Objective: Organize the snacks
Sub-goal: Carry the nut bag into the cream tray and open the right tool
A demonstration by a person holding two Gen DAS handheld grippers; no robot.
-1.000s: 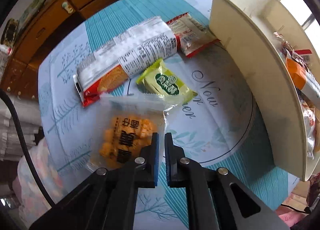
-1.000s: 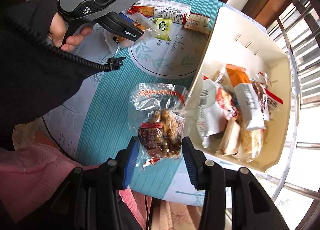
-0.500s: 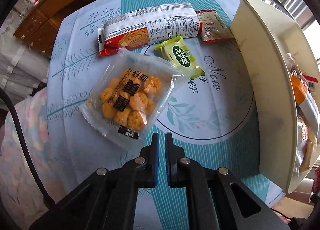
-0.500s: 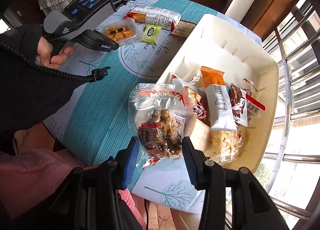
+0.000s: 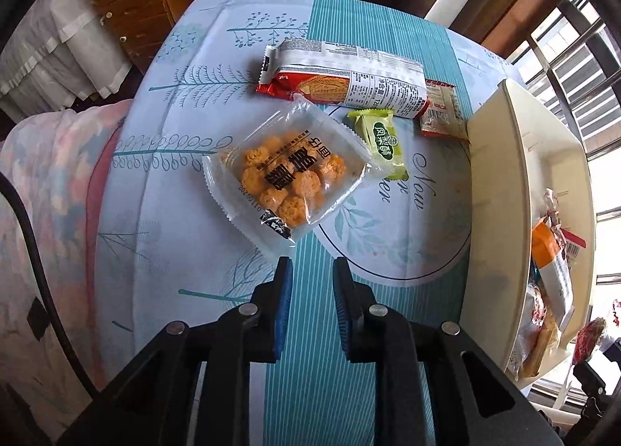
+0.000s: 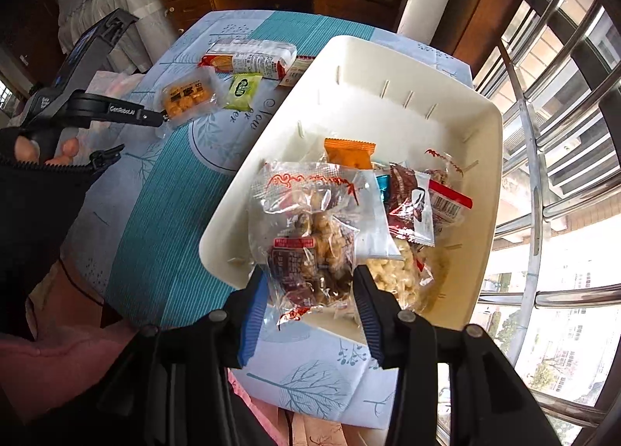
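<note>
The right tool (image 6: 310, 292) clenches a clear bag of brown nut snacks (image 6: 310, 248) above the near end of the cream bin (image 6: 481, 190), where other packets lie. The left tool (image 5: 308, 283), jaws just opening with nothing between them, hangs over the tabletop (image 5: 186, 236) beside the orange cookie pack (image 5: 287, 178), green packet (image 5: 386, 143) and long biscuit pack (image 5: 349, 77).
</note>
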